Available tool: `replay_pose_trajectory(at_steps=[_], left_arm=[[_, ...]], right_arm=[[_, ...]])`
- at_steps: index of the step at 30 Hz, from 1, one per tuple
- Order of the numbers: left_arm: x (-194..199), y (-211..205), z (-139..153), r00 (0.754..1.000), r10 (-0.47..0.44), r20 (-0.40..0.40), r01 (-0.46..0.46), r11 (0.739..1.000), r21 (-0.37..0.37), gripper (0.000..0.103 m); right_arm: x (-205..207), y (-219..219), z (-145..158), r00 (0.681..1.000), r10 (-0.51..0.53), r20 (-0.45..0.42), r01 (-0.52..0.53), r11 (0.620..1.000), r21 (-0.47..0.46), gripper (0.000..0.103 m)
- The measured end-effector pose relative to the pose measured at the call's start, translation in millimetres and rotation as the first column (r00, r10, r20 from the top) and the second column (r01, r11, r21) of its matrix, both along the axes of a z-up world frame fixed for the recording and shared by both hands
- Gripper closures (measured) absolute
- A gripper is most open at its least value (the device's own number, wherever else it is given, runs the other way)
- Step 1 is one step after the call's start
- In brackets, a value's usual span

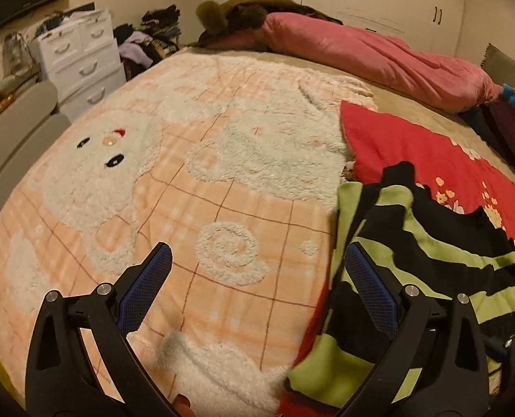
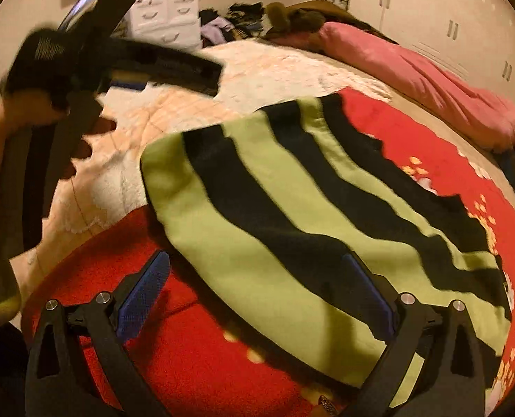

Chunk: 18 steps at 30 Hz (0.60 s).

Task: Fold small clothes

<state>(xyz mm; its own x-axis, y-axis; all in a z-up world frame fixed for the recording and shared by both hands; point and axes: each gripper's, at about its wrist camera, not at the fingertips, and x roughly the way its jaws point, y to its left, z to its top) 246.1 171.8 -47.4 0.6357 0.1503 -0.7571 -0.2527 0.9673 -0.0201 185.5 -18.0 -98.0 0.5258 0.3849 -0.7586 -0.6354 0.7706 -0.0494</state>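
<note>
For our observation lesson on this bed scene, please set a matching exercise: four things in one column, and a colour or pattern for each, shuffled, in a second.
Things
1. small garment
2. blanket under the garment
3. long cushion at the far edge of the bed
4. drawer unit

Colours or patterns
A. white
B. pink
C. green and black stripes
D. red with flowers

Pairs: 1-C, 2-D, 3-B, 4-A
</note>
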Motion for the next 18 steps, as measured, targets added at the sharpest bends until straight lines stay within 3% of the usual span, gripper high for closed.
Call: replay_pose_trajectory(at_steps=[6, 11, 12, 13, 15, 18], left_arm=[[11, 6, -3, 1.0, -0.005, -0.009, 0.005, 0.999, -0.038, 0.01], [16, 6, -8, 1.0, -0.018, -0.016, 0.017, 0.999, -0.041, 0.01], [16, 6, -8, 1.0, -0.018, -0.015, 0.018, 0.999, -0.044, 0.01], [15, 7, -8, 1.0, -0.015, -0.012, 0.015, 0.998, -0.054, 0.01], [15, 11, -7, 1.0, -0.011, -0.003, 0.01, 0.995, -0.098, 0.01], [13, 18, -6, 1.0, -0.012, 0.015, 0.014, 0.98, -0.2, 0.01]], right_arm=[[1, 29, -13, 0.999, 0.041, 0.034, -0.039, 0.998, -0.057, 0.004], [7, 41, -27, 0.986, 0.016, 0.168, 0.013, 0.985, -0.173, 0.009], [10, 38, -27, 0.986, 0.014, 0.165, 0.011, 0.988, -0.152, 0.039], [15, 33, -27, 0.99, 0.012, 0.138, 0.004, 0.993, -0.119, 0.06], [14, 25, -21, 0.99, 0.009, 0.144, 0.002, 0.997, -0.077, 0.08], [14, 4, -5, 0.993, -0.008, 0.12, 0.004, 0.999, 0.036, 0.087]])
